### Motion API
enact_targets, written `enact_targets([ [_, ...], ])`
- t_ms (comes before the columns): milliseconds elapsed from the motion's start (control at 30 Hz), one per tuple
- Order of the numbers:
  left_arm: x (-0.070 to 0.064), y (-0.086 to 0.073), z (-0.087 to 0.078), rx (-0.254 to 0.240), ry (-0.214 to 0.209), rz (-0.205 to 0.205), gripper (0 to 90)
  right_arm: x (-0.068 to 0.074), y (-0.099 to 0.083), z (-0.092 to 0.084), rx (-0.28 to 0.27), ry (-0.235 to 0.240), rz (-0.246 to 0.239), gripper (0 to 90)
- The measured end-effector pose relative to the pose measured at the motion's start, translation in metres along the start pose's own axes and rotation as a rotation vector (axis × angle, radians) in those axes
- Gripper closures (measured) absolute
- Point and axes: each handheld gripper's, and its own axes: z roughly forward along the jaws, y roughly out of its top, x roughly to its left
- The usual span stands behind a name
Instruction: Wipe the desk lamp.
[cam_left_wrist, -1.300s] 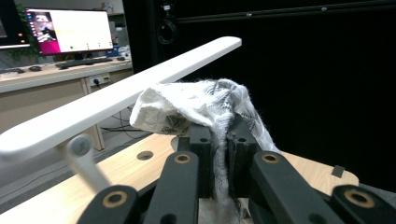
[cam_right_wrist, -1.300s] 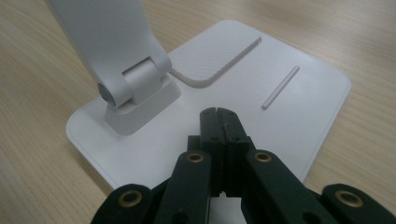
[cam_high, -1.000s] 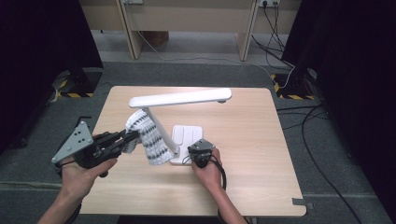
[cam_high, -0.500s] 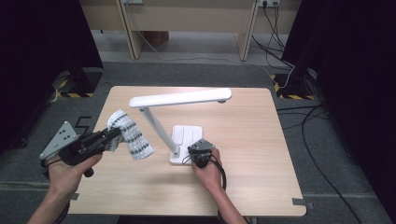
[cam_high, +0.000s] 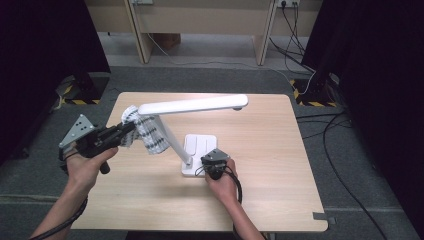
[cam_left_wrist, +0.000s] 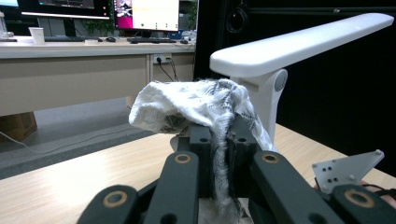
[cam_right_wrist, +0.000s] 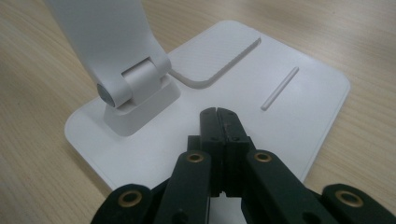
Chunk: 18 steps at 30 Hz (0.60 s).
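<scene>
Your left hand-held gripper (cam_left_wrist: 219, 154) pinches a soft, light patterned cloth (cam_left_wrist: 196, 105) beside the elbow joint of the white desk lamp (cam_high: 192, 105). Your right hand-held gripper (cam_right_wrist: 218, 116), clenched empty, presses the lamp's base (cam_right_wrist: 299, 107). Expect the cloth to drape and snag; keep the bunched fold gripped.

Cloth (cam_high: 145, 132) now at lamp elbow (cam_high: 150, 111)

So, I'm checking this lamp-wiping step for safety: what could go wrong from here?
The cloth in the left gripper sits at the lamp hinge; a hard push could tip or swing it. The right gripper, shut, only presses on the base, so it might slip. Hanging cloth could snag.
</scene>
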Motion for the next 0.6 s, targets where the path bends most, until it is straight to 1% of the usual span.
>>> enact_targets([
  [200,-0.006,0.001,0.011,-0.008,-0.018,-0.014,83.5,0.0,0.0,0.0,0.0,0.0,0.0,90.0],
  [367,-0.009,0.001,0.015,-0.01,-0.022,-0.017,83.5,0.0,0.0,0.0,0.0,-0.001,-0.002,90.0],
  [467,-0.011,0.001,0.018,-0.01,-0.025,-0.012,83.5,0.0,0.0,0.0,0.0,0.0,0.0,90.0],
  [533,-0.012,0.002,0.019,-0.009,-0.025,-0.004,83.5,0.0,0.0,0.0,0.001,0.0,-0.002,90.0],
  [567,-0.012,0.002,0.02,-0.004,-0.025,0.009,83.5,0.0,0.0,0.0,0.0,-0.001,-0.001,90.0],
  [600,-0.012,0.002,0.02,-0.004,-0.025,0.009,83.4,0.0,0.0,0.0,0.0,-0.001,-0.001,90.0],
])
